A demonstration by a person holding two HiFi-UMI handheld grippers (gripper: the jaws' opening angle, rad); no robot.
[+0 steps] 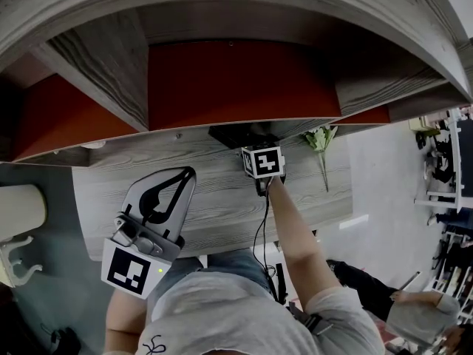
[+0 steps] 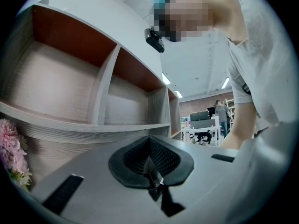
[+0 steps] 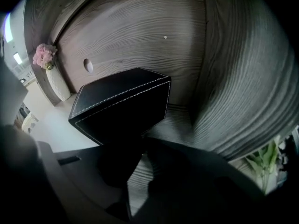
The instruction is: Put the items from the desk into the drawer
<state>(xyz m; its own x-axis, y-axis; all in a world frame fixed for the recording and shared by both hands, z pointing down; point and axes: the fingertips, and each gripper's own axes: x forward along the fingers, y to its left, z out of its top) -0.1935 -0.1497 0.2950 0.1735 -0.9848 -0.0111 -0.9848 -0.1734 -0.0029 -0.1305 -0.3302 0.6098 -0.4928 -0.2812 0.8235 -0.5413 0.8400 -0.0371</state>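
Observation:
A black box with white stitching point(image 3: 122, 104) lies on the grey wood desk point(image 1: 222, 198), at the back under the shelf; the head view shows the box point(image 1: 240, 134) as a dark shape. My right gripper point(image 3: 140, 148) is right at its near lower corner, open, with bare desk showing in the gap between the jaws. In the head view this right gripper point(image 1: 255, 148) sits mid-desk under its marker cube. My left gripper point(image 1: 186, 174) hovers over the desk's front left, shut and holding nothing; its own view shows the left gripper point(image 2: 150, 164) aimed along the shelf. No drawer is visible.
A shelf unit with red back panels point(image 1: 236, 80) overhangs the desk's rear. A green plant point(image 1: 321, 143) lies to the right of the box. Pink flowers point(image 3: 44, 55) stand in a white vase point(image 3: 58, 84) further along the desk. A cable point(image 1: 260, 231) trails from the right gripper.

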